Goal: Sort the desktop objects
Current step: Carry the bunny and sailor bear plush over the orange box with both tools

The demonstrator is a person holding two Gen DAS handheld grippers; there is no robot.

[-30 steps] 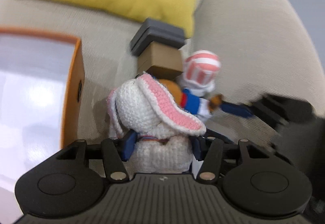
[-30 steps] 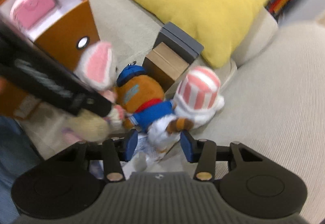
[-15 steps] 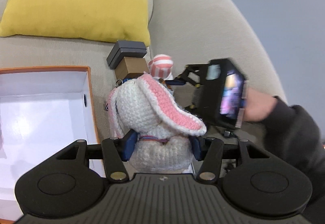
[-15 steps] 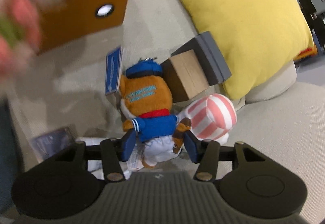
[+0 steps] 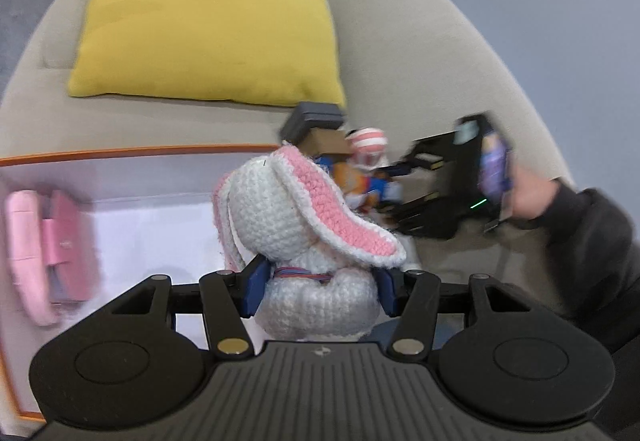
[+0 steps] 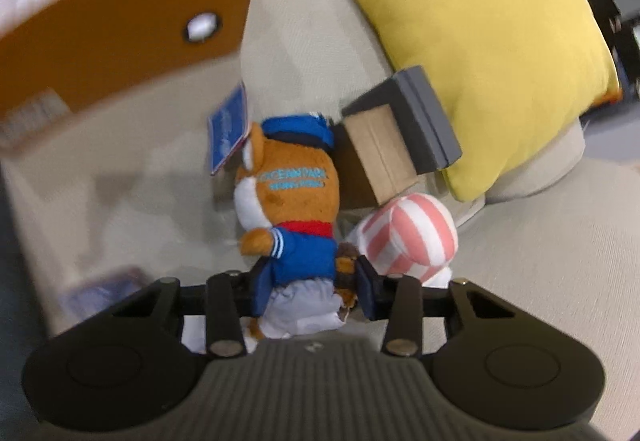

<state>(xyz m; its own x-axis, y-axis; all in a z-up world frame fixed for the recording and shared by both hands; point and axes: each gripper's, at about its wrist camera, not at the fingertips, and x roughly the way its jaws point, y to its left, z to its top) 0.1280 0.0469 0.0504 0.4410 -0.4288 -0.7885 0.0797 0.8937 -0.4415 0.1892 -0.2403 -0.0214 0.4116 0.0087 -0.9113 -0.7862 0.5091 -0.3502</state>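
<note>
My left gripper (image 5: 320, 289) is shut on a crocheted white bunny (image 5: 276, 217) with pink-lined ears and holds it above the right part of an open orange box (image 5: 120, 152). A pink item (image 5: 44, 249) lies inside that box. In the right wrist view, an orange plush bear (image 6: 292, 197) in a blue sailor jacket lies on the beige sofa. My right gripper (image 6: 312, 293) is around the bear's lower body. Its jaws are closing, and both pads touch the bear's sides. The left wrist view shows the right gripper (image 5: 400, 193) too, held by a hand (image 5: 532, 193).
A pink-and-white striped plush (image 6: 412, 237) lies right of the bear. A brown carton (image 6: 376, 157) and a grey box (image 6: 420, 117) lean against a yellow cushion (image 6: 460, 21). A blue tag (image 6: 228, 129) lies by the bear's head. The orange box wall (image 6: 120, 53) stands at the upper left.
My left gripper has risen with the bunny and moved over the orange box. My right gripper has come down around the bear, and its jaws have narrowed onto it.
</note>
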